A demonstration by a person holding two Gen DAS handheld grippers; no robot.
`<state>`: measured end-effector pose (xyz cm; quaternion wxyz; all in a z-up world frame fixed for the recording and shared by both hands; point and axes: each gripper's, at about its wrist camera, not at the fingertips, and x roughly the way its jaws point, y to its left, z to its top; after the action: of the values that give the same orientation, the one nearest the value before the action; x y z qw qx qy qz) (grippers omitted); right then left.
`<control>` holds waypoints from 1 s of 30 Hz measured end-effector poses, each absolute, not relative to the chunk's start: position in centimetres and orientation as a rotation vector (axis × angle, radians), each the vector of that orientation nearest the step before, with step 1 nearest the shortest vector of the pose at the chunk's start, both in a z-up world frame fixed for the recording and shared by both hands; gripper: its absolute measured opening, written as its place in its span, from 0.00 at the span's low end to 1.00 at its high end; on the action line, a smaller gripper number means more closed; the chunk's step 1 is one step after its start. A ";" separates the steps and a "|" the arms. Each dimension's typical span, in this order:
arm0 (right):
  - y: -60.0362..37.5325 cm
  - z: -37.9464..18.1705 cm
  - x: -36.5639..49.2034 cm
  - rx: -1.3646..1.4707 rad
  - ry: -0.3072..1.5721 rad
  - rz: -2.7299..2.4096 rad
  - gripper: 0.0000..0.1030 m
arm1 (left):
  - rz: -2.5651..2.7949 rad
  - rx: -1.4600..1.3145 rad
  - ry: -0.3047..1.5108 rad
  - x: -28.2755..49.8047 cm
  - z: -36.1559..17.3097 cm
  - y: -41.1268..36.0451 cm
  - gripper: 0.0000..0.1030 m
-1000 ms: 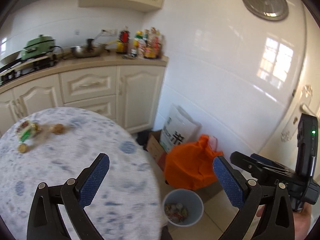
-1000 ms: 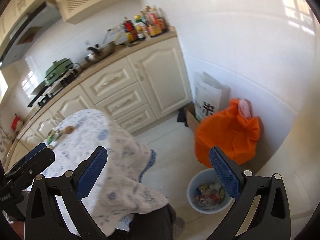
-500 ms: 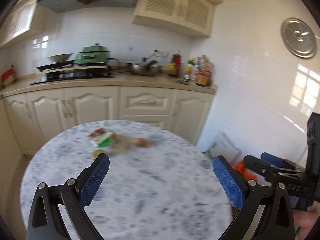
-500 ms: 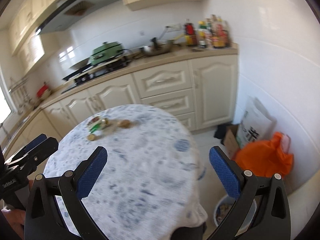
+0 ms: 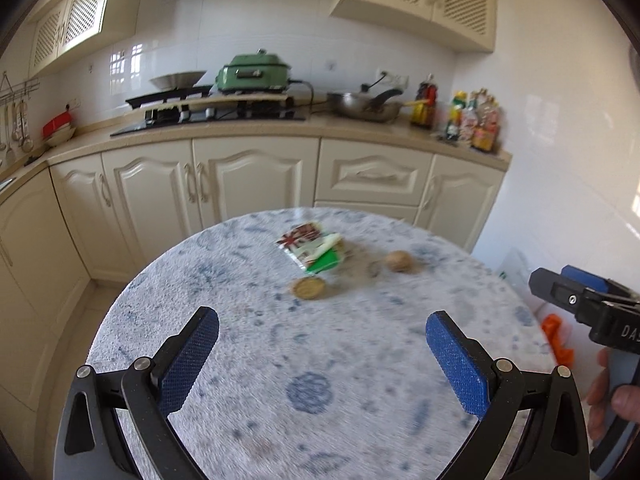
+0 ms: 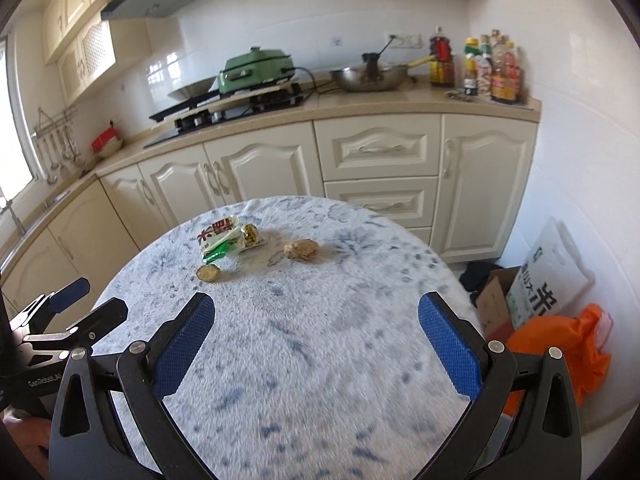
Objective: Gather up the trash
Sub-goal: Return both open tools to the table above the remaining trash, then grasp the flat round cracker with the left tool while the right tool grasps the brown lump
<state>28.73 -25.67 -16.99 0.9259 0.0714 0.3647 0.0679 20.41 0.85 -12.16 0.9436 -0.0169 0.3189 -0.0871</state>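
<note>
Claws, left [image 5: 318,354] and right [image 6: 316,338], hung spread and empty over the near edge of the round blue-speckled desk [image 6: 320,360], so reaching the crumpled green-and-white wrapper [image 6: 222,240] near its far edge likely called for a low, level approach.

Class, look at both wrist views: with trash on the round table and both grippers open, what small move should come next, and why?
Probably ease the right gripper forward toward the crumpled brown scrap. Both grippers are open and empty, the left gripper too, and all the trash, including the snack wrapper and the small round piece, lies beyond their fingertips on the table.
</note>
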 end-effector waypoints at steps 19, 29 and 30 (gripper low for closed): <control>-22.4 -25.6 42.3 0.074 0.944 0.214 0.93 | -0.109 -0.048 0.911 38.3 -21.9 -1.0 0.84; -19.7 -27.5 43.7 -0.017 0.959 0.237 0.44 | -0.155 -0.065 0.884 40.6 -22.0 -1.6 0.34; -19.9 -27.4 43.7 -0.003 0.958 0.246 0.44 | -0.160 -0.071 0.882 40.5 -22.0 -1.5 0.34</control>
<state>43.69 -19.87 -27.44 0.8802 -0.0014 0.4597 0.1179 40.50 -1.50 -22.03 0.9006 -0.0344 0.4263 -0.0772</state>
